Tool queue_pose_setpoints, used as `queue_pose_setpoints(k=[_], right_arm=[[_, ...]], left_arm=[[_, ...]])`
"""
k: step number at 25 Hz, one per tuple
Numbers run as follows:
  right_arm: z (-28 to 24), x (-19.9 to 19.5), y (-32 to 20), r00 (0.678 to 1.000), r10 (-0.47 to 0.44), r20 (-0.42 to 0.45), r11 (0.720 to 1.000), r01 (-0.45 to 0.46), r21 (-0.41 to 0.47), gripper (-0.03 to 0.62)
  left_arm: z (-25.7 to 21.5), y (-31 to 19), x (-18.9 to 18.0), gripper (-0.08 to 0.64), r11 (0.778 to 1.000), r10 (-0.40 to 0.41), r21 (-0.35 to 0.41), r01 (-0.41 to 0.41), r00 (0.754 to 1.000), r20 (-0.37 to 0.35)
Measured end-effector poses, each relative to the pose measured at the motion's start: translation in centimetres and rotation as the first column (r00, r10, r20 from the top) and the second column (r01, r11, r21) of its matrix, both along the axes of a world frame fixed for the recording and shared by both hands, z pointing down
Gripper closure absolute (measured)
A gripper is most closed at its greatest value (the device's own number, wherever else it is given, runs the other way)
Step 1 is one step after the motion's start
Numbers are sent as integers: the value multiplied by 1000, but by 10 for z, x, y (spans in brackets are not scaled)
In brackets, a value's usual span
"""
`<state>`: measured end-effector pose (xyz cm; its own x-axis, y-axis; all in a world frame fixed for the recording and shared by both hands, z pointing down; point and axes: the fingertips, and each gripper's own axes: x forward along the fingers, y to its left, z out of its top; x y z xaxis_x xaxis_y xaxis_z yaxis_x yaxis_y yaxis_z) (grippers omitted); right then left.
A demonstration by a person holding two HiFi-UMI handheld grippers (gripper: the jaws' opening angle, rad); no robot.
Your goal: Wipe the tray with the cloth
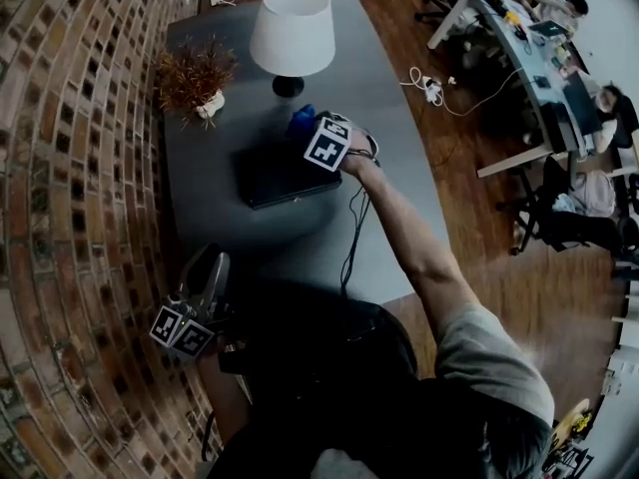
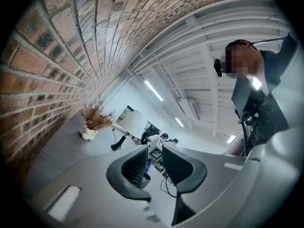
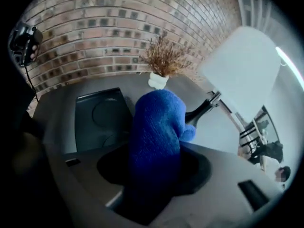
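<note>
Right now your right gripper (image 1: 324,140) has its fingers clamped on the blue cloth (image 3: 159,127), with a thick wad of it bunched up between them and sticking out past the tips, which judging by the task is the part meant to do the rubbing. You are holding it tilted downward at the far right corner of the dark tray (image 3: 97,118), which lies flat on the grey bench (image 1: 399,118) near the middle, in front of the lamp (image 1: 292,28) and the dried plant (image 1: 195,76) in its white pot. Whether the cloth touches the tray surface cannot be told; the right gripper view suggests it hangs just beside the tray's edge. Your left gripper (image 2: 154,158) has its fingers closed with nothing between them, and you hold it level at the bench's near edge beside the brick wall (image 1: 70,168), well apart from the tray, probably parked there out of the wiping path. No brand or label can be read anywhere; the only printing is the square black-and-white markers on the gripper cubes.
</note>
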<state>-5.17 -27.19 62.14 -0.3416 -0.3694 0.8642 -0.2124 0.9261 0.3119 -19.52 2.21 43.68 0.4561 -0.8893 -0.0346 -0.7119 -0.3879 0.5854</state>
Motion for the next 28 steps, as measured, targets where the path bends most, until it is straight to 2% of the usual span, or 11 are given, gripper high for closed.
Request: queue_pose_setpoints(k=[5,8,10,12,14,15,17,19,24,26,28], right_arm=[[26,1,64,982,-168,-87,985,164,-51,379],[27,9,138,924,-357,-136,928,335,-160,394],[24,17,165,900,-420,-115,887,381,-260,391],[10,22,135,942,-326,-81,928,302,-216,386],[-10,25,64,987,-145,-67,989,142,-37,382],[-16,25,32,996,-71,-56,997,72,32,382],[-9,25,-3,998,-6,-57,998,10,60,382],[11,28,-3,990,-52,-133,998,57,36,382],[23,49,52,907,-187,-378,967,237,89,382],[25,59,86,894,-212,-395,963,260,72,385],[30,72,130,895,-250,-368,965,261,-21,385]], left_arm=[[-3,4,-2,477,1000,-17,-3,17,1000,7],[6,2,-5,477,1000,-15,-24,15,1000,-2],[9,0,-3,477,1000,-10,-30,9,1000,-11],[8,-3,0,477,1000,-1,-22,0,1000,-20],[6,-5,4,477,1000,10,-15,-10,1000,-22],[7,-5,5,477,1000,16,-17,-16,1000,-19],[10,-5,8,477,999,25,-22,-26,1000,-13],[8,-6,11,477,999,28,-21,-29,1000,-13],[17,-7,15,477,998,43,-55,-43,999,-2],[26,-11,21,477,995,66,-79,-65,998,10],[37,-20,28,477,991,92,-105,-89,995,24]])
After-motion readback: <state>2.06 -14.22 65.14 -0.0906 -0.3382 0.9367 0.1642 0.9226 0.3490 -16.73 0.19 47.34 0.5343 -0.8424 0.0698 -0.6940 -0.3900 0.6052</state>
